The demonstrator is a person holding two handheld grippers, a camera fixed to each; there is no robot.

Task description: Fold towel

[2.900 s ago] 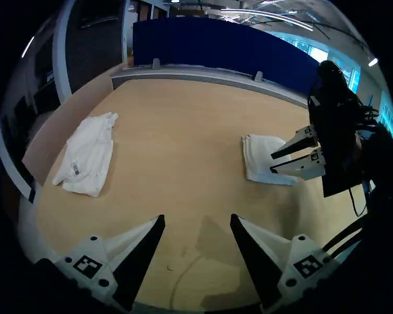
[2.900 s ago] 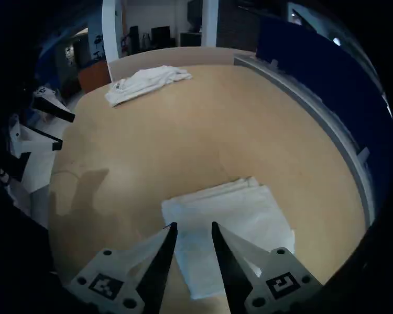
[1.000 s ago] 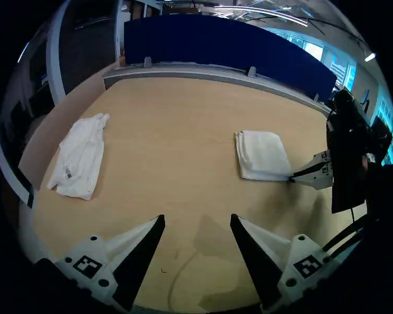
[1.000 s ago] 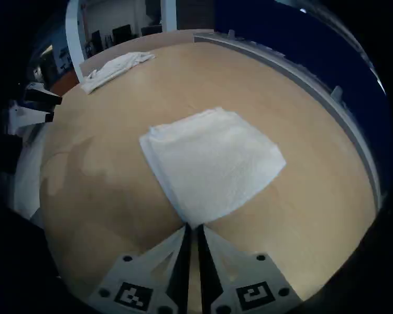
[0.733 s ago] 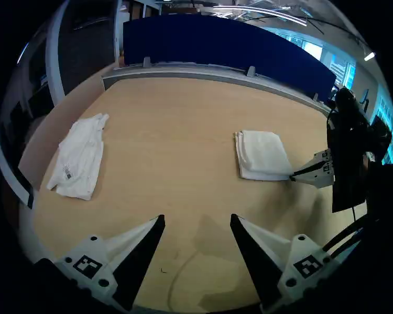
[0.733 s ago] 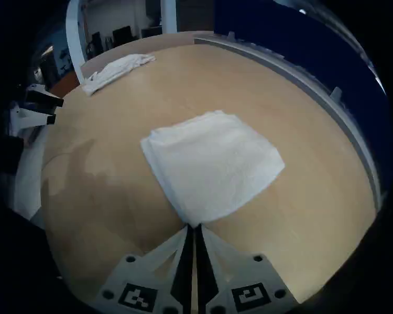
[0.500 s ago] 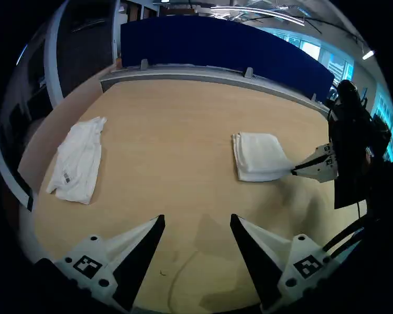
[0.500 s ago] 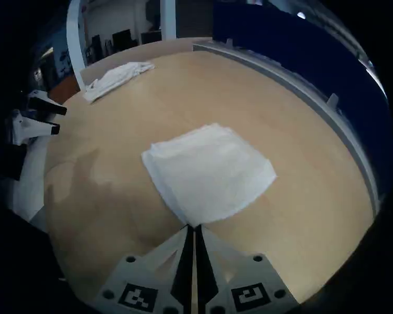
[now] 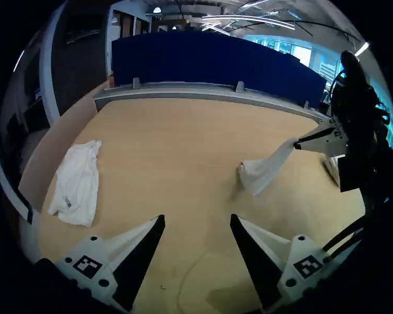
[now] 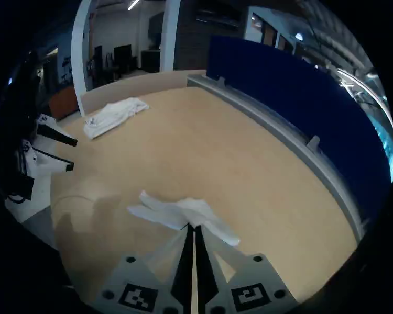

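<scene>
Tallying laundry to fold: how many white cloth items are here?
2. A towel hangs by a corner from the right gripper, lower end on the table; a second white cloth lies flat near the table's edge. None seem hidden.

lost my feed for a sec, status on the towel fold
Right gripper shut on towel corner, low end on table. Left gripper open, idle. Other cloth well clear.

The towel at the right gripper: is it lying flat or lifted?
Lifted by one corner. The right gripper is shut on that corner; the towel hangs slanting, its low end seemingly on the table.
</scene>
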